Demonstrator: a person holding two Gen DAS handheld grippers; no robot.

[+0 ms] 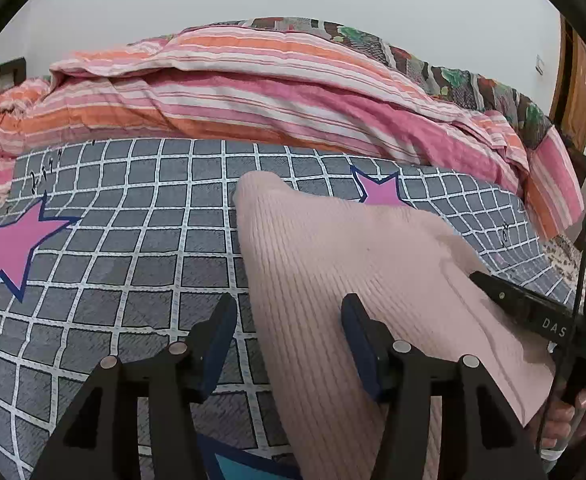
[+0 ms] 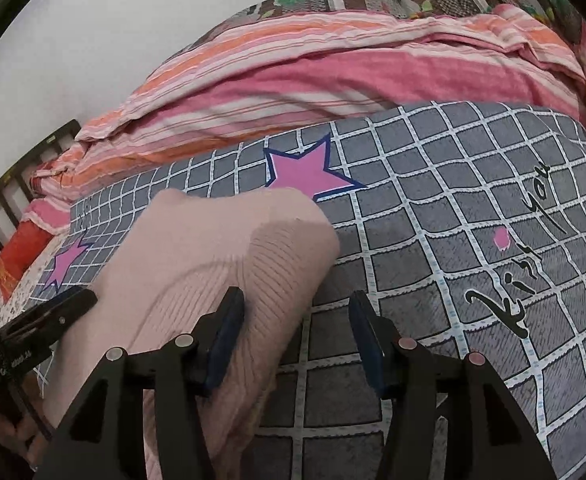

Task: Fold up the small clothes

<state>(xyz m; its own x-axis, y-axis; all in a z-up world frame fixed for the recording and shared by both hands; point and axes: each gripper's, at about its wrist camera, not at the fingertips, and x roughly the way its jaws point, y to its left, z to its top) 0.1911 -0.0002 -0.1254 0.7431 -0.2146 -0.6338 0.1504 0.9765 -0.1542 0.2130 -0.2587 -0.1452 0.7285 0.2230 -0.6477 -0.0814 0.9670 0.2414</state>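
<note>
On the checked sheet [image 1: 105, 240] lies the pink knit [image 1: 333, 264], long axis near-to-far. Left gripper [image 1: 289, 344] and right gripper [image 2: 297, 340], both released, straddle its left and right edges, equally near.

The ribbed knit garment [image 1: 333, 248] is pale pink. The bedsheet [image 1: 133, 240] is grey with a white grid, pink stars [image 2: 305, 172] outlined in navy, and black script. The quilt [image 1: 253, 92] carries pink, orange and white stripes. Gripper pads [image 2: 225, 344] are dark blue.
</note>
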